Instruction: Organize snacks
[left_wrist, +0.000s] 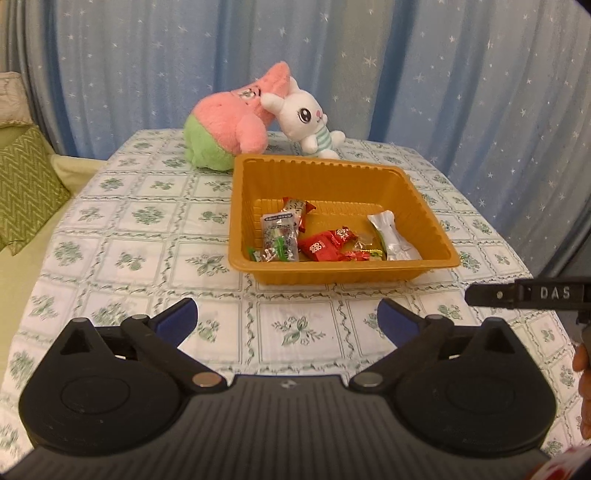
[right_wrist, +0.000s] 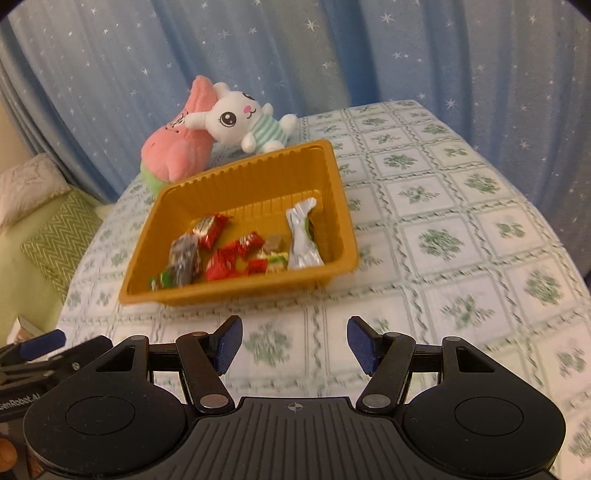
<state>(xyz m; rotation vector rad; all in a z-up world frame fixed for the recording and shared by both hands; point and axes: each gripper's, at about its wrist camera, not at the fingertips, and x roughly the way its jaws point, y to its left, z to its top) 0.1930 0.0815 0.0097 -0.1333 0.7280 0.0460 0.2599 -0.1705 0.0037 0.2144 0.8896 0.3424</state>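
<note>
An orange plastic tray stands on the table and holds several wrapped snacks: red candies, a clear packet and a silver packet. The tray also shows in the right wrist view, with the silver packet and red candies inside. My left gripper is open and empty, in front of the tray. My right gripper is open and empty, also in front of the tray. Part of the right gripper shows at the right of the left wrist view.
A pink and green plush and a white bunny plush lie behind the tray. The table has a green floral cloth. Blue starred curtains hang behind. Green cushions lie at the left.
</note>
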